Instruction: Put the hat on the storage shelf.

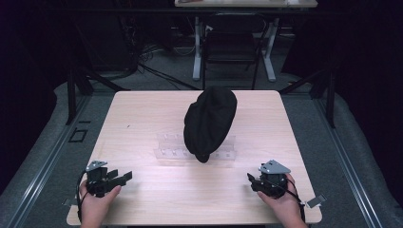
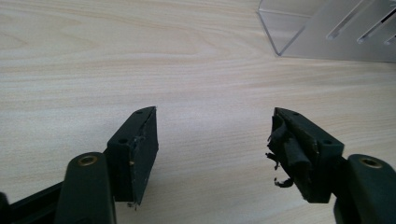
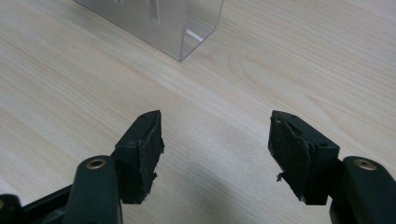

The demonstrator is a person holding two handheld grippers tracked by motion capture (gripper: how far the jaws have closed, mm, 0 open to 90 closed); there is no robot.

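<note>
— Where's the cap?
— The black cap lies mid-table over a clear slotted rack, on the pale wood table; grey floor, a dark chair behind.
— And the grippers?
— Left gripper and right gripper sit at the near edge, well apart from it, jaws spread, holding nothing.

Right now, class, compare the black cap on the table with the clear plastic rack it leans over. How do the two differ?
The black cap is opaque, dark and soft-looking; the clear rack is see-through and rigid, with slots cut in it. The cap is rounded and bulges upward, while the rack is long, low and straight-edged. The cap lies partly over the rack, hiding its middle. Both rest on the wooden table, ahead of the open left gripper and right gripper.
</note>
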